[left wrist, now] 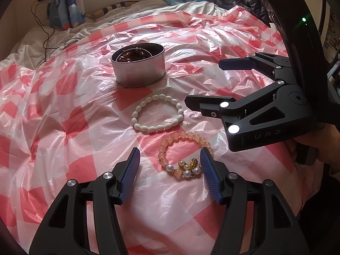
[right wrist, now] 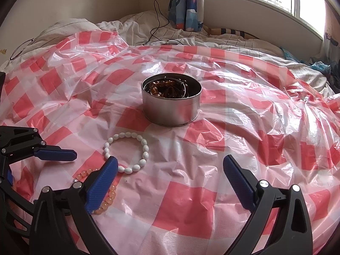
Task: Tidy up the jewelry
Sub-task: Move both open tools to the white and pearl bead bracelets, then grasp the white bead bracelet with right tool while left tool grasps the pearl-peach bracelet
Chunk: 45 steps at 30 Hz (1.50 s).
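Pink bead bracelet (left wrist: 182,155) with pearl and amber charms lies loose between left gripper (left wrist: 170,165) jaws, half-open; right gripper (right wrist: 170,170) jaws wide, empty.

Checked plastic sheet (right wrist: 191,201), rumpled bedding (right wrist: 136,27), cartoon curtain (right wrist: 187,6), black cable (right wrist: 158,10).

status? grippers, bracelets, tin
Left gripper open, pink bracelet partly between its jaws, ungripped. Right gripper open, empty. White bracelet loose on sheet; tin unobstructed.
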Each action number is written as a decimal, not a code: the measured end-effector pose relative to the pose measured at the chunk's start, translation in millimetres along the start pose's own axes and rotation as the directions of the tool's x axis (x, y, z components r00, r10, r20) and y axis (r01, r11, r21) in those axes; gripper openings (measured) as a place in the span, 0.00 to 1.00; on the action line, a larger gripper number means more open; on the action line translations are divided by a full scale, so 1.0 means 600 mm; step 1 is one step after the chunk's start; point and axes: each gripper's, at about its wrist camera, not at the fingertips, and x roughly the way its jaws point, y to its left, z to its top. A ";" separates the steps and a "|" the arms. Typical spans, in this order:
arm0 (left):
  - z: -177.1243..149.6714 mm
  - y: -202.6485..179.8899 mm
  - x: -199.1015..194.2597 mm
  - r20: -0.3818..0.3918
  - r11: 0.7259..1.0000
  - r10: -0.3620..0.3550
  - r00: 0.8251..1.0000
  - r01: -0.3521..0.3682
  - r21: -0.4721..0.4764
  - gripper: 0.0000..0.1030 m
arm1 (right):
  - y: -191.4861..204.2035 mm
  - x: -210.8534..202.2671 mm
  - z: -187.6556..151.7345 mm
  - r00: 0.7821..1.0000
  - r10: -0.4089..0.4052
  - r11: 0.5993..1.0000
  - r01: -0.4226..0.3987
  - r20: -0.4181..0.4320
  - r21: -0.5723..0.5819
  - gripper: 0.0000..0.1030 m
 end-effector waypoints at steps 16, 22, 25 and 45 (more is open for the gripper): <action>-0.004 0.036 -0.015 0.009 0.999 -0.010 1.000 0.010 -0.047 0.54 | 0.040 -0.010 0.005 0.999 0.026 0.988 -0.019 0.041 -0.156 0.92; -0.004 0.029 -0.017 0.010 0.997 -0.068 0.998 0.068 -0.032 0.54 | 0.043 0.014 0.026 0.999 0.048 0.983 -0.051 -0.025 -0.176 0.55; -0.004 0.033 -0.020 0.019 0.993 -0.105 0.994 0.105 -0.054 0.54 | 0.044 0.041 0.035 0.995 0.060 0.982 -0.073 -0.076 -0.175 0.51; -0.002 0.039 0.019 0.006 0.968 -0.185 0.983 0.184 -0.172 0.54 | 0.006 0.040 0.005 0.981 -0.040 0.975 -0.003 -0.190 -0.221 0.08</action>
